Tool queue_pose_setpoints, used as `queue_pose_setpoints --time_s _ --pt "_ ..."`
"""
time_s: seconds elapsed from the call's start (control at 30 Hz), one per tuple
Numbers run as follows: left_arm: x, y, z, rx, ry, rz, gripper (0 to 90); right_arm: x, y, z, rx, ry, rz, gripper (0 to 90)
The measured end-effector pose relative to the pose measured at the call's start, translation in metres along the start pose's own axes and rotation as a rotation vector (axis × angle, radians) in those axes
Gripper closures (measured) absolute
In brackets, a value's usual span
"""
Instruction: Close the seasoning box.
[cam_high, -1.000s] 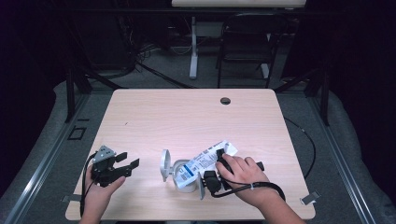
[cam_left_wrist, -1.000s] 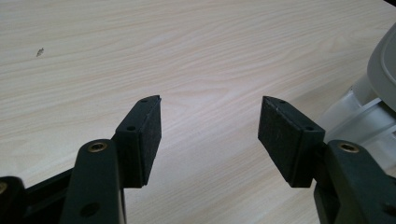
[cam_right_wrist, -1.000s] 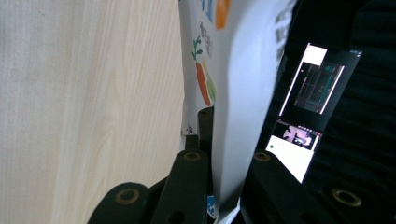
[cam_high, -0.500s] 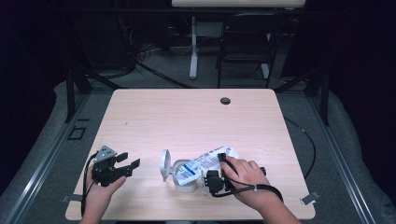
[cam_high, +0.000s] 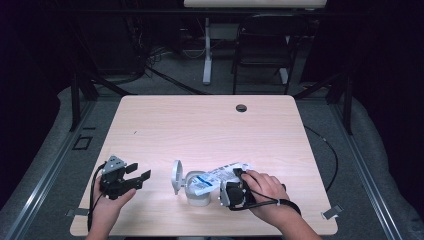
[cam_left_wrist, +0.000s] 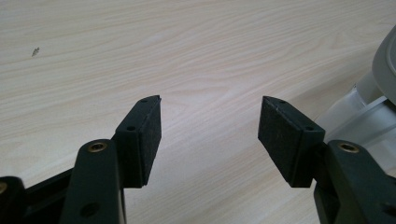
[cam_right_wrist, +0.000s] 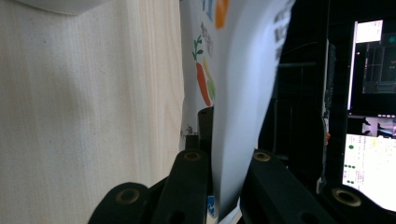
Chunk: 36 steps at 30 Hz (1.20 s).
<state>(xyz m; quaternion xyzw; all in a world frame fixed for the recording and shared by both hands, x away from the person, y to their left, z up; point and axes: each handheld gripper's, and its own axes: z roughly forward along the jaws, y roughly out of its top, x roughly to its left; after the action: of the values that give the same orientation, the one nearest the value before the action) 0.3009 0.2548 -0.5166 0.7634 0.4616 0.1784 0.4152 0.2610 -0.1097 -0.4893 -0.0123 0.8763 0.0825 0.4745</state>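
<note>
A white printed pouch (cam_high: 220, 176) with a carrot picture (cam_right_wrist: 233, 70) lies slanted, its lower end in the mouth of a white tub (cam_high: 196, 196) whose round lid (cam_high: 176, 176) stands open at the left. My right gripper (cam_high: 231, 192) is shut on the pouch near its middle, with the sheet pinched between the black jaws (cam_right_wrist: 224, 154). My left gripper (cam_high: 140, 172) rests in a hand at the table's front left, open and with nothing between its pads (cam_left_wrist: 210, 135). The tub (cam_left_wrist: 373, 107) sits just off its right jaw.
The wooden table (cam_high: 210, 130) has a small round cable hole (cam_high: 241, 108) at the back. Chair and desk legs stand on the dark floor behind it. Lit monitors (cam_right_wrist: 369, 116) show past the pouch in the right gripper view.
The right hand and the pouch have shifted only slightly. The left gripper has kept still.
</note>
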Motion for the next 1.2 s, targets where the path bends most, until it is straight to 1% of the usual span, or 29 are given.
queue_pose_setpoints --time_s 0.1,0.13,0.17,0.3,0.37,0.43,0.47,0.53,0.57,0.7,0.8,0.83,0.9,0.97,1.1,1.2 --pt "0.000 0.000 0.000 0.004 0.002 0.004 40.0 0.001 -0.002 0.002 -0.003 0.006 0.010 89.9" --pt "0.000 -0.001 0.001 0.002 0.001 0.000 40.0 0.000 -0.003 0.002 -0.003 0.013 0.019 89.9" --pt "0.001 -0.001 0.000 0.005 0.004 -0.003 40.0 0.000 -0.004 0.003 -0.013 0.021 0.043 89.9" --pt "0.003 -0.002 0.000 0.001 0.007 -0.007 40.0 0.002 -0.005 0.003 -0.028 0.029 0.059 89.9" --pt "0.002 -0.002 0.000 0.002 0.007 -0.005 40.0 0.003 -0.005 0.003 -0.026 0.035 0.062 90.0" --pt "0.002 -0.002 0.000 0.000 0.005 -0.008 39.9 0.004 -0.006 0.004 -0.032 0.044 0.088 90.0" --pt "0.002 -0.002 0.000 0.000 0.005 -0.008 40.0 0.003 -0.006 0.003 -0.029 0.047 0.091 90.0" --pt "0.002 -0.002 -0.001 0.001 0.005 -0.006 40.0 0.002 -0.007 0.004 -0.044 0.053 0.105 90.0" --pt "0.003 -0.002 -0.001 0.000 0.006 -0.006 40.0 0.002 -0.007 0.004 -0.049 0.059 0.120 90.0" --pt "0.005 -0.003 0.000 0.002 0.006 -0.016 40.0 0.001 -0.008 0.005 -0.062 0.075 0.150 90.0" --pt "0.005 -0.003 0.000 0.001 0.006 -0.017 40.0 0.002 -0.009 0.006 -0.067 0.086 0.182 90.0" --pt "0.005 -0.003 0.000 0.000 0.006 -0.018 40.0 0.002 -0.009 0.008 -0.078 0.093 0.195 90.0" --pt "0.005 -0.003 -0.001 0.001 0.004 -0.014 40.0 0.001 -0.009 0.008 -0.073 0.100 0.202 90.0" --pt "0.005 -0.003 -0.001 0.003 0.004 -0.012 40.0 0.001 -0.011 0.008 -0.094 0.119 0.237 90.0" --pt "0.005 -0.003 0.000 0.004 0.006 -0.015 40.0 -0.002 -0.014 0.009 -0.111 0.131 0.297 90.0" --pt "0.005 -0.003 0.000 0.007 0.007 -0.013 40.0 -0.003 -0.016 0.009 -0.116 0.138 0.323 90.0"
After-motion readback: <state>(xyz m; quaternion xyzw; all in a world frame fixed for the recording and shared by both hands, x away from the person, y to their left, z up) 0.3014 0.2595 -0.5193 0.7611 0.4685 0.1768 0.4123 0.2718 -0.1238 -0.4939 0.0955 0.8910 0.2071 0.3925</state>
